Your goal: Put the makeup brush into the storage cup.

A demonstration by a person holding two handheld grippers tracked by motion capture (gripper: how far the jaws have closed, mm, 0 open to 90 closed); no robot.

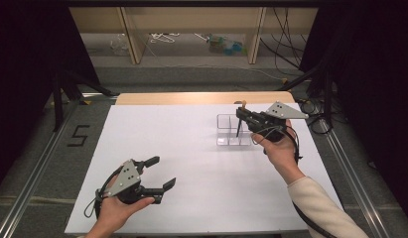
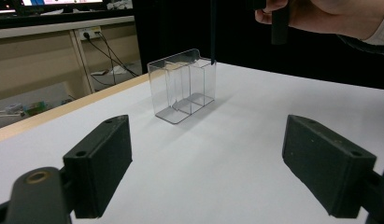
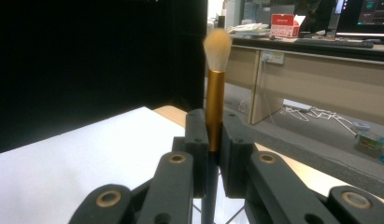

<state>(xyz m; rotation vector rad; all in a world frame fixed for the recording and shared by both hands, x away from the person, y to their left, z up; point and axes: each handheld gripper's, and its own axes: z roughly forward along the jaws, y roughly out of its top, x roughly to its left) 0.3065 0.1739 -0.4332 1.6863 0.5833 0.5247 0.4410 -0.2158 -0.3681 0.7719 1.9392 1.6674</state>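
- The right gripper (image 1: 242,115) is clamping a makeup brush (image 3: 215,98) between its two jaws, which are pressing together on the gold ferrule from both sides.
- The brush is standing upright in that grip: its pale, fluffy bristle head is rising above the jaw tips, and its dark handle (image 1: 239,127) is hanging straight down below them.
- The lower end of the handle is dipping at the top edge of a clear plastic organizer (image 1: 233,130), which is sitting directly under the right gripper; in the left gripper view the handle tip (image 2: 212,32) is meeting the rim at the box's far right corner, though I cannot tell whether it is touching the plastic or which compartment it is entering.
- The organizer (image 2: 182,86) is standing upright on the white table (image 1: 191,163), with thin dividers splitting it into narrow compartments.
- The person's right hand (image 1: 278,144) is gripping the right gripper from behind, just beside the organizer.
- The left gripper (image 1: 159,173) is resting low over the near left part of the table, well apart from the organizer and the brush, with its jaws spread wide and nothing between them.
- In the left gripper view the two black pads (image 2: 98,163) are framing the organizer, which is standing farther off between them.
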